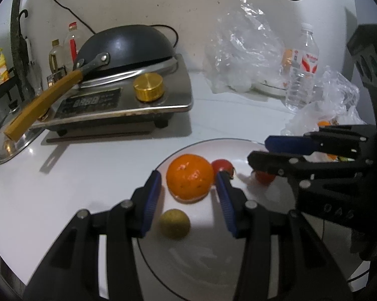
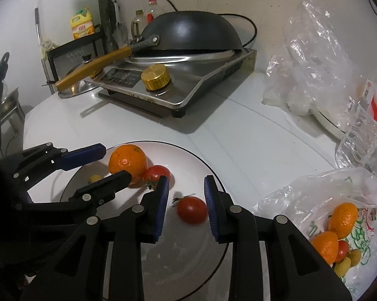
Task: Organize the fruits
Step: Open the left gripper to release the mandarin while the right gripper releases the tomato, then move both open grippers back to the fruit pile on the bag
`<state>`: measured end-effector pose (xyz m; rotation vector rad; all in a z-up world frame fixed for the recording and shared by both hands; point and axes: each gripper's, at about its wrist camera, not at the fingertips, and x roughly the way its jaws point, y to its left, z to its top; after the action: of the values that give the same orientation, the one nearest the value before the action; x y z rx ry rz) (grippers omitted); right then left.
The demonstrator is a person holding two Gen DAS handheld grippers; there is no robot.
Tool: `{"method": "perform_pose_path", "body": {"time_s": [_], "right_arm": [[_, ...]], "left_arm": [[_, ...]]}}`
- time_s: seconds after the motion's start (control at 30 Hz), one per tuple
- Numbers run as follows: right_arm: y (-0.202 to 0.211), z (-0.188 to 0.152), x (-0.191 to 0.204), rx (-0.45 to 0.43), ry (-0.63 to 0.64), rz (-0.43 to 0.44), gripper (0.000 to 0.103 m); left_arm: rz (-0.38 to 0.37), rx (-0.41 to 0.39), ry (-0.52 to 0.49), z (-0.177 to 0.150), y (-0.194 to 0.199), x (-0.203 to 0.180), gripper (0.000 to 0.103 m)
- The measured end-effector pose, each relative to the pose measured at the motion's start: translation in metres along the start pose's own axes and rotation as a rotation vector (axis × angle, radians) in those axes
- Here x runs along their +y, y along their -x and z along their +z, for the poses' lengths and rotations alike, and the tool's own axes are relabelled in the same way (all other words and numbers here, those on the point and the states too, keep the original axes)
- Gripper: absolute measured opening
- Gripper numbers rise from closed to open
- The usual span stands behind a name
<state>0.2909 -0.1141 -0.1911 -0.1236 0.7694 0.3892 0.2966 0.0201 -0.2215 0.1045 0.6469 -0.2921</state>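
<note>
A white plate [image 1: 188, 271] [image 2: 188, 250] holds an orange [image 1: 190, 183] [image 2: 128, 161], two tomatoes [image 1: 222, 166] [image 2: 157, 173] [image 2: 192, 209] and a small yellow-green fruit [image 1: 174, 223] [image 2: 95, 178]. My left gripper [image 1: 188, 188] [image 2: 113, 163] is open, its fingers on either side of the orange. My right gripper [image 2: 187, 193] [image 1: 258, 153] is open over the plate, with the nearer tomato between its fingers. A plastic bag [image 2: 339, 225] at the right holds more oranges [image 2: 344, 219], a tomato and small yellow fruits.
An induction cooker [image 1: 128, 100] [image 2: 178, 80] with an upturned black wok [image 1: 128, 42] [image 2: 191, 31] stands at the back. Crumpled clear bags [image 1: 246, 47] [image 2: 314, 57] and a water bottle [image 1: 302, 67] stand at the back right. Bottles stand on a rack at the far left.
</note>
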Motion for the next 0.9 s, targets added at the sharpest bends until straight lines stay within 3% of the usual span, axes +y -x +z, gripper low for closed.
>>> {"method": "perform_pose_path", "body": {"time_s": [0.9], "right_arm": [[0.080, -0.018, -0.008, -0.101, -0.013, -0.033, 0.033]], "left_arm": [[-0.014, -0.083, -0.012, 0.006, 0.064, -0.039, 0.047]]}}
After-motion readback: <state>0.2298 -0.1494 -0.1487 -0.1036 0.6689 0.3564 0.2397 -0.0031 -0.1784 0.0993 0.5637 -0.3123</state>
